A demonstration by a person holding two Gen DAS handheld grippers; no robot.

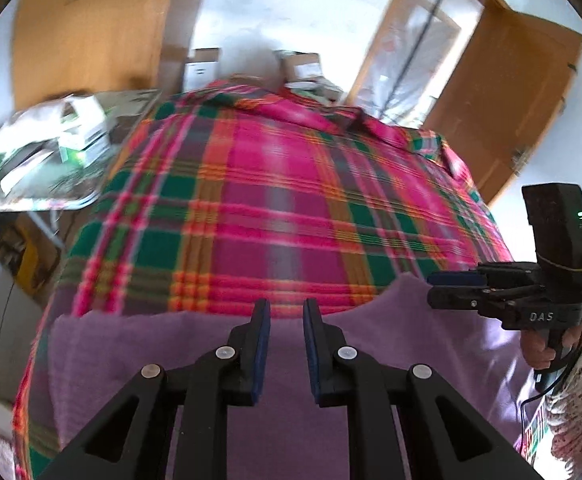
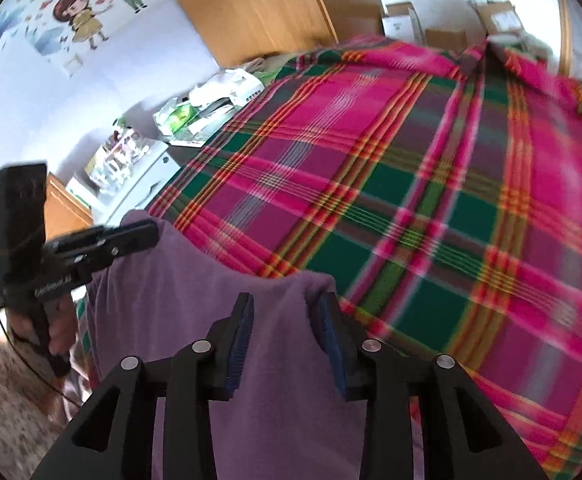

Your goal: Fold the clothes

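A white-walled room point(image 1: 291, 12) surrounds everything, with cartoon stickers of two children point(image 2: 91, 8) on the wall at the left of the right wrist view; tall wooden wardrobe panels point(image 1: 91, 28) stand against the far wall, and a wooden door point(image 1: 503, 100) hangs open at the right beside a glazed frame point(image 1: 415, 48); most of the middle ground is a bed under a plaid blanket point(image 1: 275, 200) of pink, green and orange checks, rumpled along its far edge; to the left of the bed a desk point(image 1: 31, 192) carries a loose heap of white and green packets and papers point(image 1: 75, 128), and cardboard boxes point(image 1: 303, 66) are stacked past the far end of the bed; a white appliance point(image 2: 147, 184) stands lower down beside the desk in the right wrist view; the purple garment point(image 1: 195, 352), the piece being folded, lies on the near edge of the blanket, spread across between the two tools; the left hand-held gripper point(image 1: 287, 312) hovers over it with its fingers parted and nothing between the blue pads point(image 1: 265, 344); the right hand-held gripper point(image 2: 287, 308) is likewise spread, a raised fold of the purple cloth lying between its fingers and draped over the right one, not clamped; a hand point(image 1: 539, 352) in a speckled sleeve point(image 1: 575, 412) grips the right tool's handle; much of both views is blurred.
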